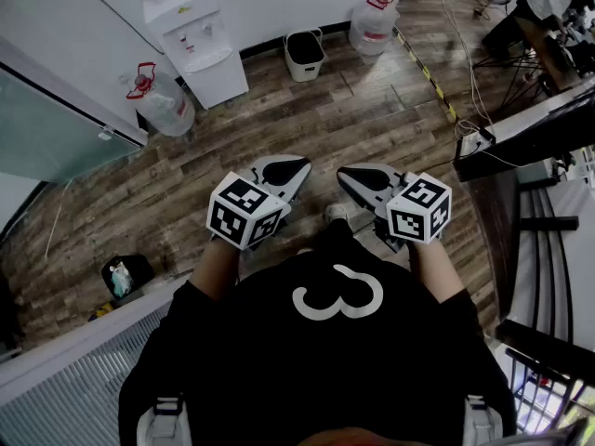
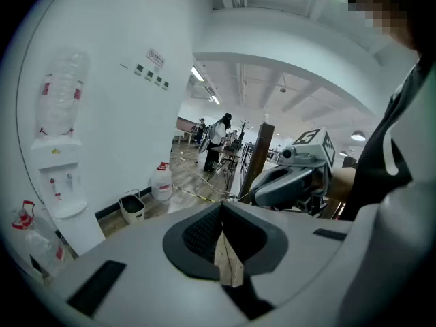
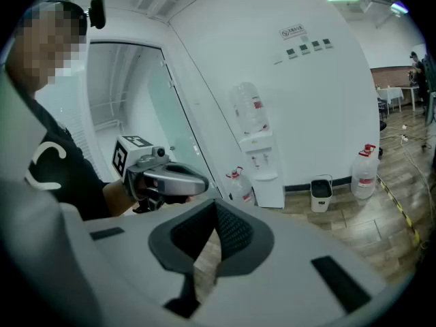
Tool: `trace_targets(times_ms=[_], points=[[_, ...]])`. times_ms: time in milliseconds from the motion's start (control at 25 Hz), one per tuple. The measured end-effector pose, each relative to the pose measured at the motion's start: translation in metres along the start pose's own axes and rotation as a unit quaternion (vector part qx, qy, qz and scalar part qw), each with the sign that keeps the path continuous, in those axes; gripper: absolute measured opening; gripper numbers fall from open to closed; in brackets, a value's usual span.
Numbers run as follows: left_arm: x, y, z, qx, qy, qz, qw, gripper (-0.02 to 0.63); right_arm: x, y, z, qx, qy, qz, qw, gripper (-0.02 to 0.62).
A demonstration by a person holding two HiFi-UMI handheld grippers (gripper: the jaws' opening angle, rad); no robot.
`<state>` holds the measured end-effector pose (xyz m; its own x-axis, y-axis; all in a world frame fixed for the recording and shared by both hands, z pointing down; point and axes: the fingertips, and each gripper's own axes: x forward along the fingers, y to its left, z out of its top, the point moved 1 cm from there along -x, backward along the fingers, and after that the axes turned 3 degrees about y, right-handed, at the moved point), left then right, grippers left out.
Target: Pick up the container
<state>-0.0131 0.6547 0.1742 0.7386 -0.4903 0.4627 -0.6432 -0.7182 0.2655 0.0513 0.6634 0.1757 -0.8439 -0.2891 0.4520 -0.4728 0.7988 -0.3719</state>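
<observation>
left gripper (image 1: 284, 173) and right gripper (image 1: 359, 178) closed, side by side

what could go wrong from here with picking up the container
1. The left gripper and right gripper are shut and empty; reaching in without opening the fingers would probably just knock the target over.
2. Several candidates stand by the wall: a white bin, a water jug and another jug, so the wrong one may get grabbed.
3. A loose cable on the floor could trip the person.
</observation>
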Motion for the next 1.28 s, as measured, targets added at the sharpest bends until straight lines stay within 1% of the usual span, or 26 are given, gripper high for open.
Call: trace_targets(times_ms=[160,320,440,600,840,1040,1280], points=[[0.006,0.003,-0.003,0.001,0.006,0.01,0.9999,0.017,0.001,-0.007,0.0,0.001,-0.006,0.006,1.0,0.025],[0.008,0.012,0.007,0.006,0.003,0.024,0.9997,0.017,0.005,-0.016,0.008,-0.003,-0.011,0.018,1.0,0.025],[0.016,0.022,0.017,0.007,0.002,0.033,0.9994,0.017,0.008,-0.031,0.02,-0.005,-0.021,0.024,0.999,0.025],[0.036,0.036,0.026,0.01,0.016,0.037,0.9991,0.017,0.015,-0.057,0.033,0.008,-0.032,0.046,0.998,0.025],[0.092,0.08,0.059,0.006,0.032,0.039,0.9987,0.017,0.027,-0.127,0.061,0.021,-0.04,0.063,0.997,0.025],[0.158,0.118,0.09,0.003,0.056,0.03,0.9979,0.017,0.03,-0.204,0.078,0.038,-0.037,0.061,0.997,0.026],[0.223,0.165,0.125,-0.002,0.076,0.039,0.9963,0.017,0.035,-0.283,0.101,0.054,-0.035,0.064,0.996,0.026]])
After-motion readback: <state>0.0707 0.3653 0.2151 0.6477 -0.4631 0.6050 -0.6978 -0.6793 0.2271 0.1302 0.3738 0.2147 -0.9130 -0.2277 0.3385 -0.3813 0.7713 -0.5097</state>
